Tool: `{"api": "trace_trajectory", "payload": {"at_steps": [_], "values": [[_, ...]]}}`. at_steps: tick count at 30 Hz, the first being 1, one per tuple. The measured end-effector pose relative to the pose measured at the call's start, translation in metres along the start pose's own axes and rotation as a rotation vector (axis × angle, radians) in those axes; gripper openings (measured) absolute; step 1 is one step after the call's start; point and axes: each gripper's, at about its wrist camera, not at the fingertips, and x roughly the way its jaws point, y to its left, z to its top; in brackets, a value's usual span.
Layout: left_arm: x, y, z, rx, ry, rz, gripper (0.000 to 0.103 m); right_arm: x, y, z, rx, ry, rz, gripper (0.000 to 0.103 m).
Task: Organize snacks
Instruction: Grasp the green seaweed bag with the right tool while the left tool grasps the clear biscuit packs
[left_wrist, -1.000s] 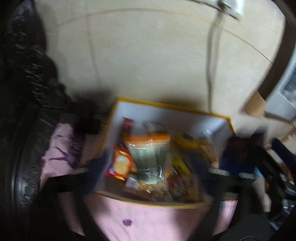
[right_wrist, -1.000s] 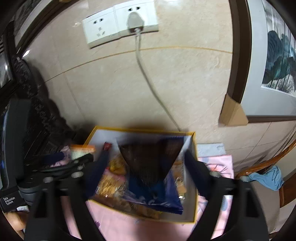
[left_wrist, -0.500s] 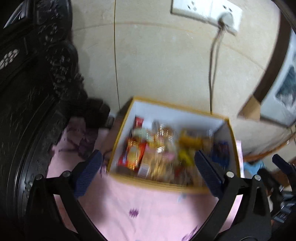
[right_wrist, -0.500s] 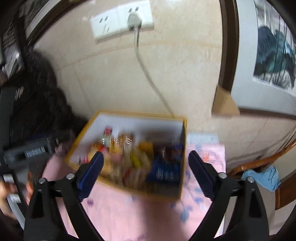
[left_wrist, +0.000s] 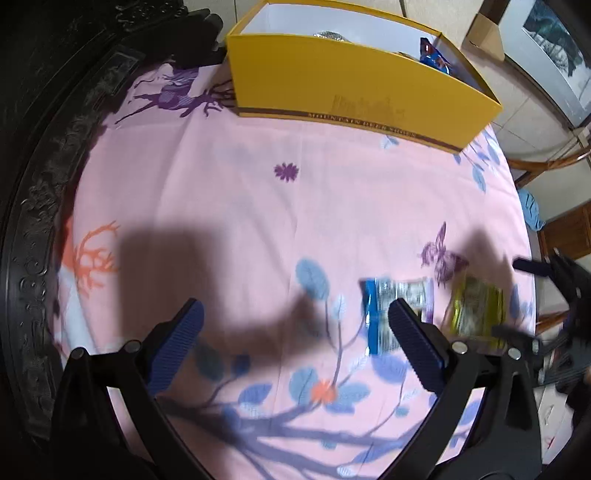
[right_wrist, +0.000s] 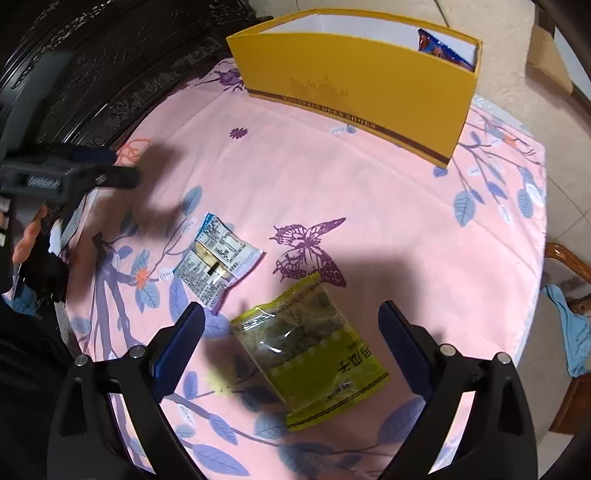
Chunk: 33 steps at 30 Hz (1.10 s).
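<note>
A yellow box (left_wrist: 351, 81) (right_wrist: 362, 81) stands at the far side of the pink flowered tablecloth (right_wrist: 369, 192), with a blue snack bag (right_wrist: 439, 48) sticking up inside it. Two packets lie flat on the cloth nearer me. The blue-and-white packet (right_wrist: 218, 258) (left_wrist: 388, 306) is partly behind my left gripper's right finger. The yellow-green packet (right_wrist: 314, 347) (left_wrist: 476, 310) lies under my right gripper (right_wrist: 291, 314), between its open fingers and untouched. My left gripper (left_wrist: 293, 314) (right_wrist: 74, 173) is open and empty over bare cloth.
Dark carved wooden furniture (left_wrist: 48, 155) curves along the table's left side. A wooden chair (right_wrist: 569, 266) with a blue cloth (right_wrist: 572, 332) stands off the right edge, above a tiled floor. A person's hand (right_wrist: 26, 236) shows at the left.
Both views swung from looking into the box down to the cloth in front of it. The dark blue bag between my right fingers a second ago is no longer there.
</note>
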Motion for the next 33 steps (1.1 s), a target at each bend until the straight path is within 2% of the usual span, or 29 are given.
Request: {"api": "trace_trajectory", "payload": {"at_steps": [3,8,10,14,16,23,27,32,33], "values": [[-0.013,0.002,-0.009,0.011,-0.029,0.021,0.101,0.011,-0.009,0.003,0.001,0.048,0.046,0.095],[-0.028,0.004,-0.013,-0.012,-0.049,0.03,0.101,0.039,-0.013,-0.004,-0.027,0.127,0.046,0.097],[-0.029,0.003,-0.013,-0.011,-0.048,0.029,0.101,0.04,-0.015,-0.011,-0.009,0.119,0.066,0.102],[-0.027,-0.002,-0.015,-0.01,-0.04,0.016,0.101,0.035,-0.008,-0.027,0.032,0.124,0.062,0.102],[-0.024,-0.006,-0.016,-0.007,-0.035,0.005,0.101,0.032,-0.003,-0.037,0.061,0.113,0.032,0.102],[-0.007,-0.022,-0.019,0.022,0.018,-0.014,0.101,0.033,0.012,-0.058,0.262,-0.045,-0.21,0.102],[-0.001,-0.029,-0.021,0.05,0.036,-0.014,0.101,0.045,0.025,-0.055,0.261,-0.056,-0.349,0.102],[0.005,-0.034,-0.024,0.067,0.048,-0.02,0.101,0.046,0.023,-0.054,0.263,-0.046,-0.341,0.101],[0.007,-0.036,-0.026,0.07,0.054,-0.024,0.101,0.046,0.023,-0.054,0.266,-0.045,-0.343,0.098]]}}
